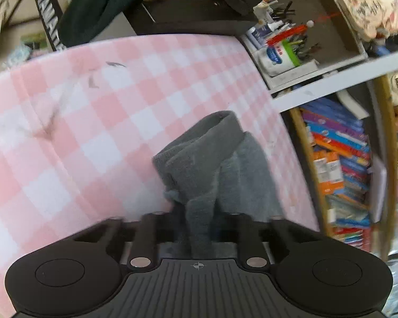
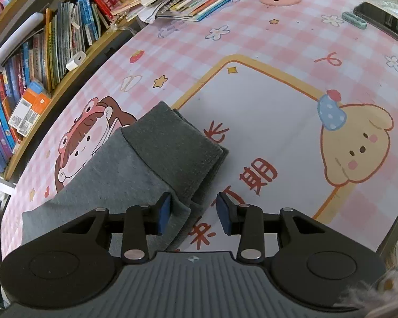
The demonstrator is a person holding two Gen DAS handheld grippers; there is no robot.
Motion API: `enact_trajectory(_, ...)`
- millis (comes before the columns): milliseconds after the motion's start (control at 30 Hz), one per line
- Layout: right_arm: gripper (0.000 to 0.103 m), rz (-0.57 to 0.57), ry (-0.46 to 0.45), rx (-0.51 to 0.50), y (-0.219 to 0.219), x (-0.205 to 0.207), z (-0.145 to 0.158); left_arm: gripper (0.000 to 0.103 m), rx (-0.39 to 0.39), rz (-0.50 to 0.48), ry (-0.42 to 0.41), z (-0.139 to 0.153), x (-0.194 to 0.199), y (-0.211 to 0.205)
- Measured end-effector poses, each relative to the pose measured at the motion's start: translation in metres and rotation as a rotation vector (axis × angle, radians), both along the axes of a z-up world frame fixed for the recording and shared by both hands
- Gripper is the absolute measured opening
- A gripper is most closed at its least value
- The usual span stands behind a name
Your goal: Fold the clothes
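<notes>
Grey garment (image 2: 124, 175), pink-and-white checked table mat (image 1: 92, 132), blue tool pads (image 2: 165, 212)

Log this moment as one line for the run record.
left hand-held gripper: shut on grey garment, lifted | right hand-held gripper: open, over garment's cuff edge | pink checked mat: underneath

We note our left tongs (image 1: 199, 220) pinched tight on a bunched fold; our right tongs (image 2: 193, 213) gape wide, blue pads (image 2: 165, 212) apart, tilted downward.
</notes>
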State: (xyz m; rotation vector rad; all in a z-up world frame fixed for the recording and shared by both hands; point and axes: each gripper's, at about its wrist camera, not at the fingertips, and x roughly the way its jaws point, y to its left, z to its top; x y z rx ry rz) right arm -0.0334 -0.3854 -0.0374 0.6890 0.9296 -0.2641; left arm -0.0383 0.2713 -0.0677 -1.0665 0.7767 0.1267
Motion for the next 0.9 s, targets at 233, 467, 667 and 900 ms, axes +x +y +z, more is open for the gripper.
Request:
enact_trajectory(233, 0.035, 0.02, 0.001, -0.018, 0.007, 0.004, 0.0, 0.007, 0.125, -0.093, -0.313, 0.074, -0.017, -0.012)
enact_trajectory(467, 0.036, 0.073, -0.005, -0.075, 0.021, 0.009, 0.001, 0.007, 0.15, -0.081, -0.075, 0.017, -0.015, 0.005)
enact_trajectory(667, 0.036, 0.067, -0.005, -0.087, 0.024, 0.009, 0.004, 0.036, 0.156, -0.058, -0.033, 0.008, -0.014, 0.004)
enact_trajectory(900, 0.036, 0.065, -0.079, -0.228, 0.039, 0.001, 0.029, 0.049, 0.102, -0.01, -0.021, -0.006, -0.016, 0.007)
